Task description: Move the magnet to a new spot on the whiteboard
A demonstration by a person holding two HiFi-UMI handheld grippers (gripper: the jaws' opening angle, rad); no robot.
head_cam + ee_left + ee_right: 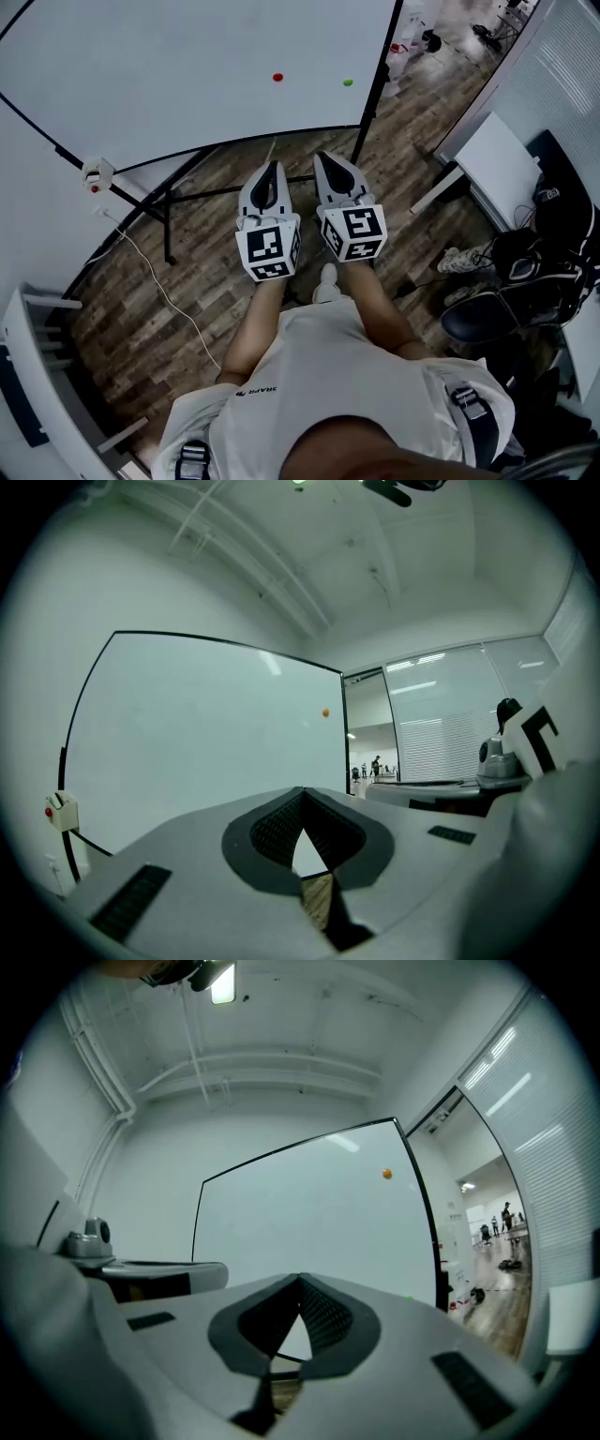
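The whiteboard (187, 75) stands on a black frame ahead of me. A small red magnet (277, 77) sticks to its lower middle, with a green magnet (348, 82) just to its right. My left gripper (271, 167) and right gripper (325, 157) are held side by side, level, short of the board's lower edge and apart from it. Both are shut with nothing between the jaws. The left gripper view shows the magnet (325, 712) as an orange-red dot up and right of the closed tips (302, 790). In the right gripper view the magnet (386, 1174) sits above and right of the tips (300, 1280).
The board's black stand legs (169, 211) spread over the wood floor, and a white cable (159, 281) runs across it. A small white holder (97, 173) hangs on the frame at left. A white table (502, 169), a dark chair (487, 314) and bags stand at right.
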